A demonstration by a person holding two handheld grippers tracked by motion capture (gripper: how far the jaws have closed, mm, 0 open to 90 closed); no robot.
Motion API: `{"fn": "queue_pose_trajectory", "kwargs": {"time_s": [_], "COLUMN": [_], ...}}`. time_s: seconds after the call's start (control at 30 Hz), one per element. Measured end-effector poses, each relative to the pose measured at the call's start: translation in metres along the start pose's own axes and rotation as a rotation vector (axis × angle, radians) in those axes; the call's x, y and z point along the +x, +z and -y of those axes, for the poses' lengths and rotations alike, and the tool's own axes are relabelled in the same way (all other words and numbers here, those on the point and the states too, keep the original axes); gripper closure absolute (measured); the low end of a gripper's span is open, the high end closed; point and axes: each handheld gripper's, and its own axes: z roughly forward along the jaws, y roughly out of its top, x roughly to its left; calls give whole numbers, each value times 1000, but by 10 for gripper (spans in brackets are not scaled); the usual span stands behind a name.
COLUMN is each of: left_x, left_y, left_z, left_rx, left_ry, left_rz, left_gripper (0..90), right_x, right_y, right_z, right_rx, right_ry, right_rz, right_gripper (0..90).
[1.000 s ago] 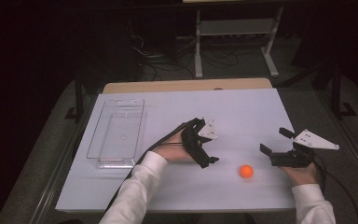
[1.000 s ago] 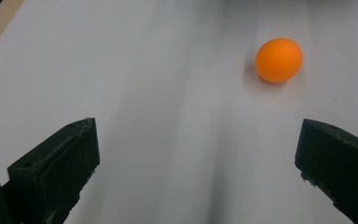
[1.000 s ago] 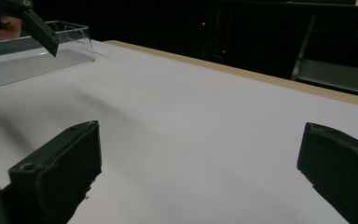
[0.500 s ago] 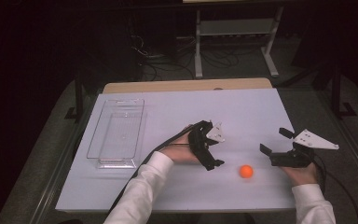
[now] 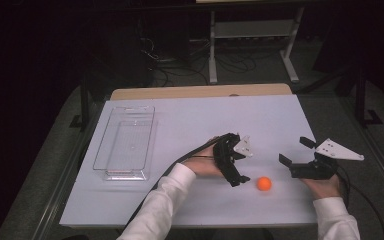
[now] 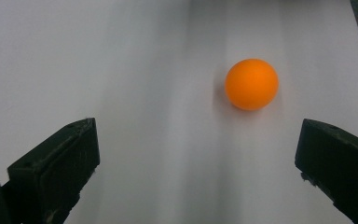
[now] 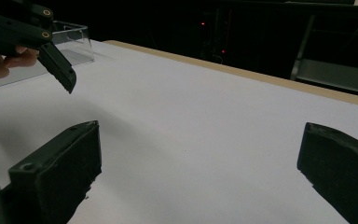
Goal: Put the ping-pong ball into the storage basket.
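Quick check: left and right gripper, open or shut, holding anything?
Left gripper: open, empty, orange ball just ahead.
Right gripper: open, empty.

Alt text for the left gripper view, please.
An orange ball rests on the white table, ahead of the open left gripper and right of centre between its two black jaws, touching neither.
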Motion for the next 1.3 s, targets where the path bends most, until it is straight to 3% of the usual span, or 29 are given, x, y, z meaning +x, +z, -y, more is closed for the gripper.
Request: {"fn": "queue_pose_trajectory", "kwargs": {"time_s": [0.57, 0.77, 1.3], "left_x": [-9, -14, -22], "left_y": [18, 31, 50], "left_z": [-8, -13, -20], "left_rx": [11, 26, 39], "left_ry": [26, 34, 59], "left_rz": [47, 82, 109], "left_gripper": [0, 0, 0], "right_x": [1, 2, 2], "right_y": [1, 1, 0], "right_z": [0, 0, 1], "right_rx": [6, 5, 16], "right_ry": [-4, -7, -3], "right_rz": [-5, -3, 3], "right_gripper": [0, 0, 0]}}
